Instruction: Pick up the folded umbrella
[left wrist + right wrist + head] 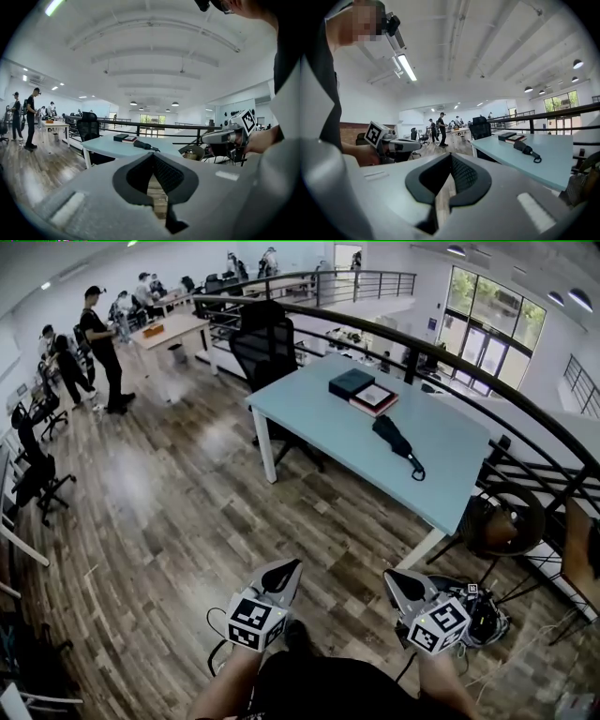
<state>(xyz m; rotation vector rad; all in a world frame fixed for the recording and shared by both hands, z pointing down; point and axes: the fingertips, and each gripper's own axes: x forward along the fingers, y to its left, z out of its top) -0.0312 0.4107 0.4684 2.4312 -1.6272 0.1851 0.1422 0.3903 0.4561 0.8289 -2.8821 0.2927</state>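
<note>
The folded black umbrella [396,442] lies on the pale blue table [319,423], its strap loop toward the near edge. Both grippers are held low over the wooden floor, well short of the table. My left gripper [289,568] and my right gripper [392,577] are shut with nothing between the jaws. In the left gripper view the umbrella [143,145] lies far ahead beyond the closed jaw tips [152,155], and the right gripper [225,137] shows to the side. In the right gripper view the umbrella [526,149] lies ahead to the right on the table [555,166].
A dark box [351,382] and a red-edged book [374,399] lie behind the umbrella. A black office chair [265,343] stands at the table's far end. A curved railing [450,357] runs behind it. A round seat [502,521] and a bag [480,613] sit at right. Several people [101,348] stand far left.
</note>
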